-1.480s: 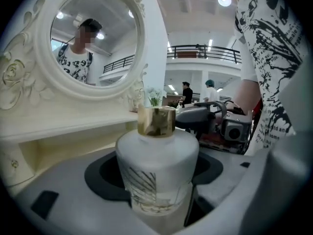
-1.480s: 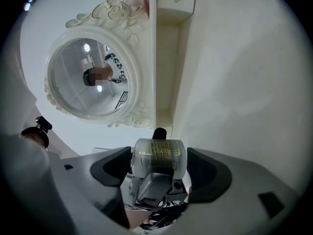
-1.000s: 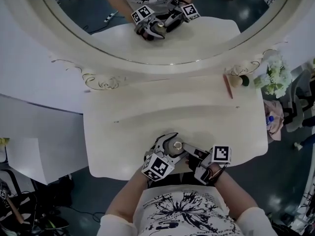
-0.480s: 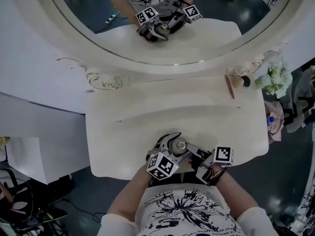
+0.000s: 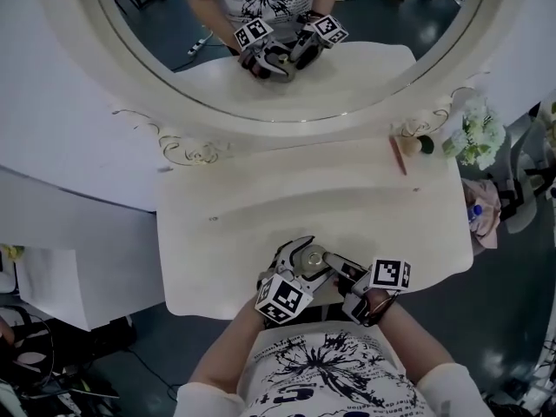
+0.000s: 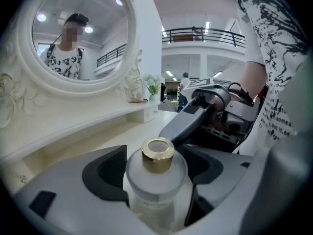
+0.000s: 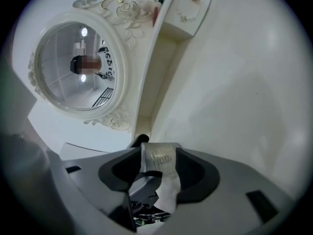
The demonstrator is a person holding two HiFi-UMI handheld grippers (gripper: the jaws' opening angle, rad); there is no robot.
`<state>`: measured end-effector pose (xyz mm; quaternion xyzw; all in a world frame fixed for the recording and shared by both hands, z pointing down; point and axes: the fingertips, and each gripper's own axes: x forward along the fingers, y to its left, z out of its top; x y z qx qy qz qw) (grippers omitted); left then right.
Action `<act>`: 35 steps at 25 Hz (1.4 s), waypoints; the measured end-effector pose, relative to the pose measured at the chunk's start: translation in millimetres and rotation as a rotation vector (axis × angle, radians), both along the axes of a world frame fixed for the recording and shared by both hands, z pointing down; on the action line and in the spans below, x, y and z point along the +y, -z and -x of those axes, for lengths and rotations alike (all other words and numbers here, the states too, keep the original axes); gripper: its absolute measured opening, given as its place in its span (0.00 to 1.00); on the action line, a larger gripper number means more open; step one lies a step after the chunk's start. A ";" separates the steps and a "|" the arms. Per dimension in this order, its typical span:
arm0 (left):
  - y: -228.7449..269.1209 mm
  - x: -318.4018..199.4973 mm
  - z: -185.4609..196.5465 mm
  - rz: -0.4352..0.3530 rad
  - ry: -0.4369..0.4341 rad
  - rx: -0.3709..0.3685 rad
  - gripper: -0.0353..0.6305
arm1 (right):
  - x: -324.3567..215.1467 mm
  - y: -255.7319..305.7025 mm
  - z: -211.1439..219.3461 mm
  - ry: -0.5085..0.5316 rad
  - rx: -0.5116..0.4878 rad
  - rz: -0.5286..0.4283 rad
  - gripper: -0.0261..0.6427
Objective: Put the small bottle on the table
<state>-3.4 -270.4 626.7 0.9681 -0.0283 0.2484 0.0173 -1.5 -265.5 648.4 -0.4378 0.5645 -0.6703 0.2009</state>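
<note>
Frosted small bottle [image 6: 156,182]: our left gripper [image 6: 157,168] clamps it, right gripper [image 7: 157,155] jaws just closed on it too, over table [image 5: 261,207] near edge.

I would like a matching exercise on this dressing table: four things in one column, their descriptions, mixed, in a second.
1 small bottle
2 flowers
3 mirror
4 stick

A oval, with a pale carved frame
B thin, reddish, lying flat
C gold cap, held in the left hand-held gripper
D white, with green leaves

Pairs: 1-C, 2-D, 3-A, 4-B
</note>
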 end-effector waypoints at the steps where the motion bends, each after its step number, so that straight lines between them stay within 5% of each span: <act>1: 5.8 1.3 0.8 -0.009 0.005 0.006 0.58 | -0.4 5.4 -3.0 -0.010 0.012 -0.012 0.37; 7: 80.5 -5.5 9.2 -0.007 0.108 0.198 0.58 | -8.1 51.9 -25.4 -0.064 0.087 -0.120 0.16; 8: 90.4 -11.1 12.5 -0.012 0.146 0.219 0.53 | -10.2 60.7 -30.0 -0.068 0.116 -0.153 0.15; 10: 102.1 -25.6 21.4 -0.036 0.243 0.226 0.27 | -13.8 76.7 -39.7 -0.073 0.187 -0.221 0.12; 15: 113.1 -45.5 38.7 -0.037 0.428 0.200 0.11 | -16.6 110.2 -54.5 0.000 0.447 -0.377 0.10; 20: 143.6 -54.3 48.8 -0.027 0.529 0.264 0.09 | -18.6 143.8 -44.7 0.145 0.793 -0.571 0.08; 27: 181.9 -62.7 54.7 -0.102 0.561 0.292 0.09 | -22.8 186.7 -47.1 0.174 1.094 -0.702 0.07; 35: 195.2 -66.2 52.5 -0.158 0.578 0.279 0.09 | -21.9 209.1 -60.2 0.136 1.167 -0.696 0.06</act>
